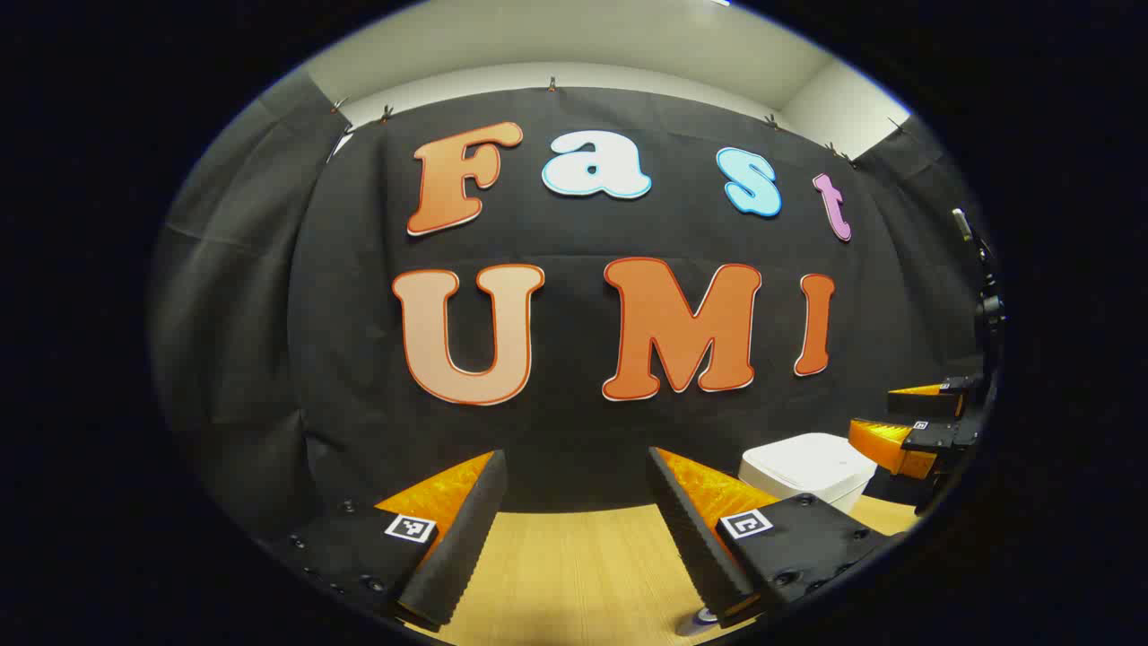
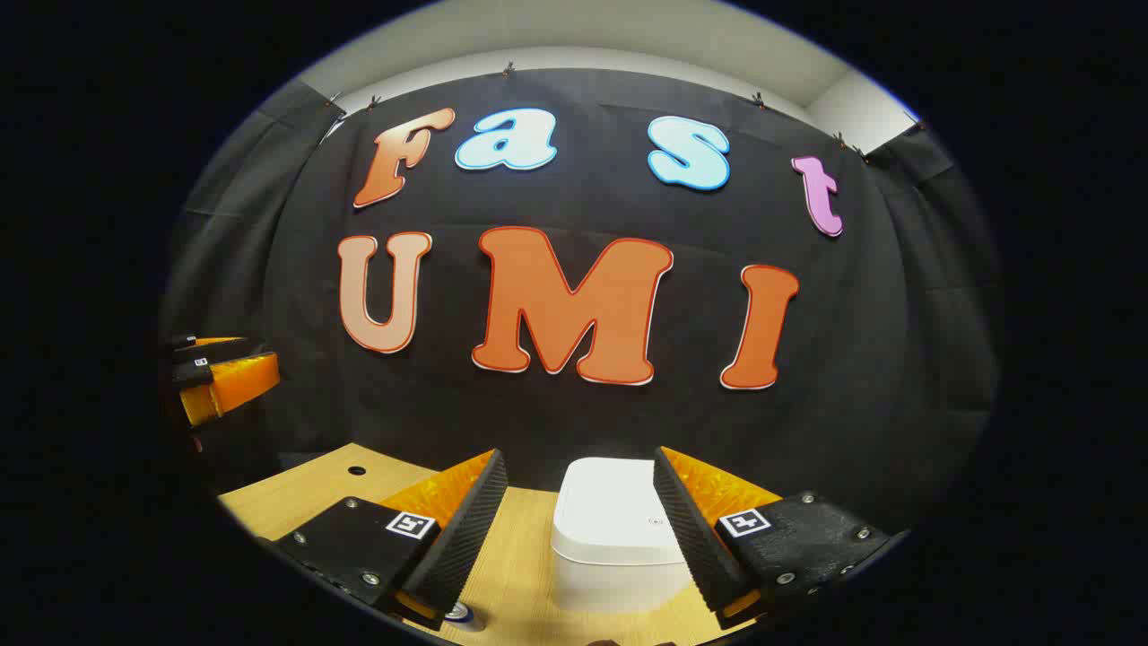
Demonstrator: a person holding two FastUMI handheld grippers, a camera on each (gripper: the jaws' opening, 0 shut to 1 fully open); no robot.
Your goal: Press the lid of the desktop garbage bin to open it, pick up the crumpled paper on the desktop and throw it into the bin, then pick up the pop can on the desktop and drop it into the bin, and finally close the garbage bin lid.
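Both hand-held grippers hang released above the desk (image 2: 529, 574): the right hand-held gripper (image 2: 578, 511) faces the closed white bin (image 2: 610, 529), the left hand-held gripper (image 1: 578, 511) beside it.

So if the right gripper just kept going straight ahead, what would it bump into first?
Most likely the white bin: it sits on the table straight ahead of the open right gripper, lid shut. Depth is hard to judge.

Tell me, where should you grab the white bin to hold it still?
Probably by the white bin's two side walls, below the lid, coming straight from the front with the right gripper. The bin sits centred between its open fingers, and gripping the walls leaves the closed lid free to press.
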